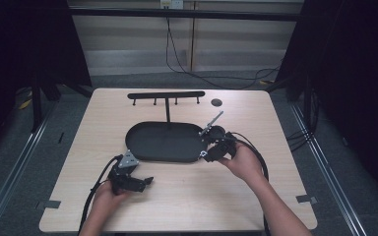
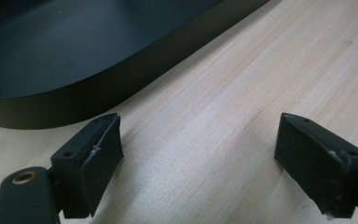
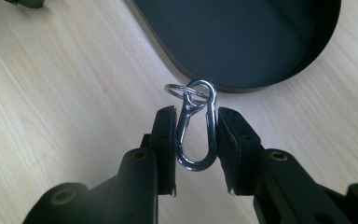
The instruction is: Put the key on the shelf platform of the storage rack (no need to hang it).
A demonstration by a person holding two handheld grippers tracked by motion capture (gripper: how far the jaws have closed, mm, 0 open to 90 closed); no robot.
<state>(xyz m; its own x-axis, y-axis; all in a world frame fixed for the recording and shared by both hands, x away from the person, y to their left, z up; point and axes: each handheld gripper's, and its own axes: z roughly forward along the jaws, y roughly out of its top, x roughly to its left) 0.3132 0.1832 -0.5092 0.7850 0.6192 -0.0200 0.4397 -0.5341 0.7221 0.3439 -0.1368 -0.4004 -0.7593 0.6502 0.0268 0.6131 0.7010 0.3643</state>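
Note:
My right gripper point(image 3: 196, 114) is shut on a silver carabiner point(image 3: 196, 164), pinching its two long sides. A small key ring point(image 3: 175, 88) hangs through the carabiner's top loop. The clip is held just above the wooden table, close to the rim of a black oval tray point(image 3: 261, 83). In the high view the right gripper point(image 1: 207, 153) sits at the tray's point(image 1: 142, 135) right end. My left gripper point(image 1: 145, 183) rests low near the table's front left. Its jaws point(image 2: 200, 130) stand open over bare wood with nothing between them, the tray's wall point(image 2: 98, 88) just beyond.
A black T-shaped rack point(image 1: 166, 94) with several small pegs rises from the tray's far side. A dark round disc point(image 1: 216, 102) lies at the back right of the table. Cables trail from both grippers toward the front edge.

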